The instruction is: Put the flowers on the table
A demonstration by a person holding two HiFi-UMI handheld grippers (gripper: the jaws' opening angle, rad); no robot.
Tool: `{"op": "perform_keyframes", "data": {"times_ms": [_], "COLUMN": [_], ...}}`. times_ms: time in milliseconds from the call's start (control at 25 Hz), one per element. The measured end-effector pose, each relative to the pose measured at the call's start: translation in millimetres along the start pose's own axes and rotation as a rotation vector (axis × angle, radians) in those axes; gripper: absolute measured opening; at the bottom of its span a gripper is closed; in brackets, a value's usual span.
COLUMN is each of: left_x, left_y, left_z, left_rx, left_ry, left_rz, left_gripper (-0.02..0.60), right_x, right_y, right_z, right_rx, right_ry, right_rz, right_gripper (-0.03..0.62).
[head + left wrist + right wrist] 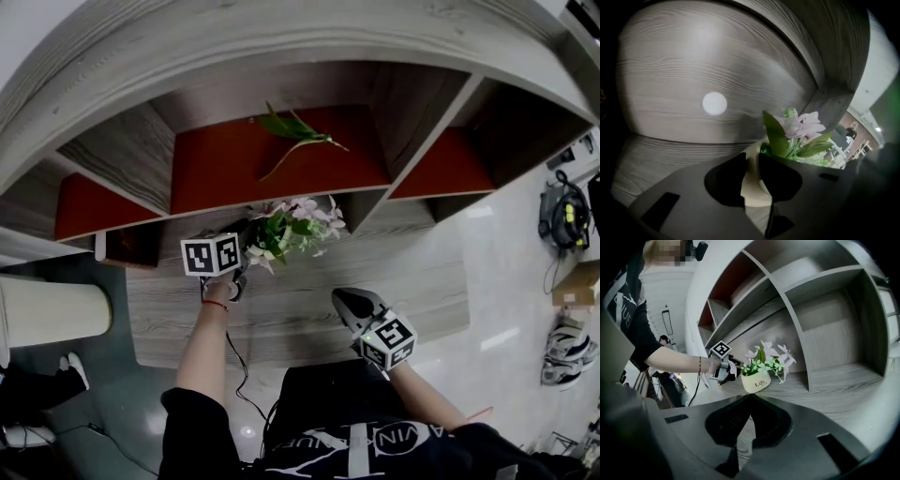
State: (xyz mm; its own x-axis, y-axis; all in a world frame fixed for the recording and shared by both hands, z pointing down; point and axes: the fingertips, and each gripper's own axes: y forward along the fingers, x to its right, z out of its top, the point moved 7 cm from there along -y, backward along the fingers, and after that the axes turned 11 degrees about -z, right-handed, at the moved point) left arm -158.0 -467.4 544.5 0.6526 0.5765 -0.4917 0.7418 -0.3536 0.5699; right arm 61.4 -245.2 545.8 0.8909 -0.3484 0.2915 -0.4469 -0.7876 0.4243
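The flowers (298, 223) are pale pink blooms with green leaves in a small cream pot (757, 380). The pot stands on the wood-grain table (309, 300) in front of the shelf unit. My left gripper (246, 247) is shut on the pot's left side. In the left gripper view the cream pot wall (752, 185) fills the gap between the jaws, and the blooms (801, 126) rise just beyond. My right gripper (343, 298) hovers over the table to the right of the pot. It is shut with nothing in it, and its tips meet (749, 398).
Behind the table is a grey wooden shelf unit (394, 112) with red back panels. A loose green sprig (298, 131) lies in the middle compartment. A white cylindrical bin (52, 311) stands on the floor at left. Gear and shoes (567, 347) lie on the floor at right.
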Motion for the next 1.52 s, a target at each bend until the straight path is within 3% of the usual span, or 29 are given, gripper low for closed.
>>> {"op": "perform_keyframes", "data": {"times_ms": [320,600,800,880,1080,1240,1520], "left_x": [-7,-10,-6,-2,1,4,25], "left_y": [20,30,26,24,4,-17,-59], "left_z": [22,30,35,37,41,30,10], "left_rx": [-0.091,-0.146,-0.035,-0.015,0.013,0.05,0.137], "left_ry": [0.184,0.356,0.374,0.383,0.403,0.375,0.436], "left_rz": [-0.081,0.021,0.064,0.068,0.166,0.181,0.204], "left_gripper": [0.086,0.057,0.046,0.052,0.051,0.023,0.006], "right_x": [0,2,2,2,-2,-5,-14], "right_y": [1,-2,-1,-1,1,1,-1], "right_z": [-4,-8,-8,-9,-9,-7,3], "right_rx": [-0.012,-0.026,-0.026,-0.027,-0.024,-0.019,-0.015], "right_ry": [-0.001,0.0,0.0,0.001,-0.001,-0.015,-0.099], "right_rz": [0.007,0.009,0.02,0.025,0.04,0.054,0.075], "right_gripper": [0.011,0.011,0.011,0.011,0.011,0.011,0.011]}}
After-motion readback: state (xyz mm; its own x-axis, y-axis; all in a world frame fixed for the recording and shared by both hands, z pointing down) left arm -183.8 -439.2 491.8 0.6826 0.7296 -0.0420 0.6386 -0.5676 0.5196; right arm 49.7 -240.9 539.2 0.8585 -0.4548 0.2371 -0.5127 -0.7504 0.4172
